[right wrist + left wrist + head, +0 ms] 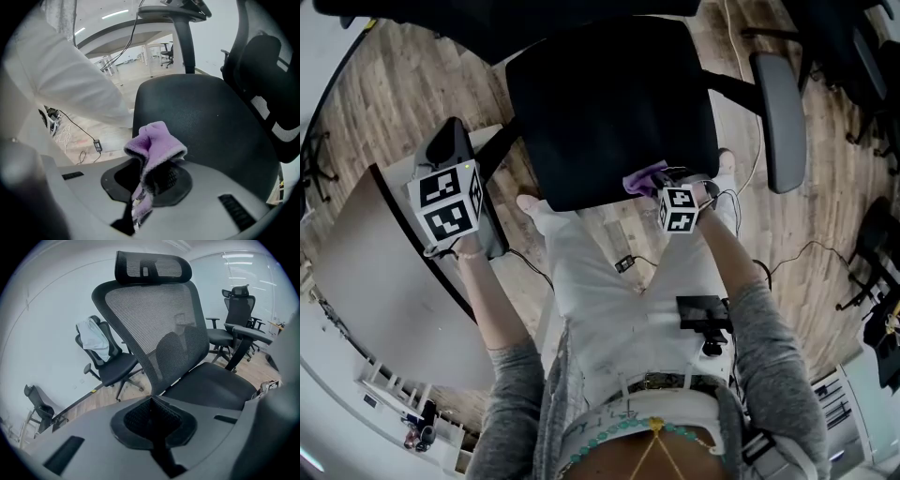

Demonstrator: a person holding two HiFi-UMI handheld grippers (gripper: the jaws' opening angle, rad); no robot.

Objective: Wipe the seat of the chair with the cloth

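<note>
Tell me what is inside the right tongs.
The right tongs are shut on a purple cloth, bunched up over the black seat. The cloth hides the tips and any contact with the seat.

Probably an office: mesh swivel chairs (154, 324), desk (375, 272).

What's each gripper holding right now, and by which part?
The right gripper pinches the purple cloth by a bunched fold; the left gripper is shut on nothing.
</note>
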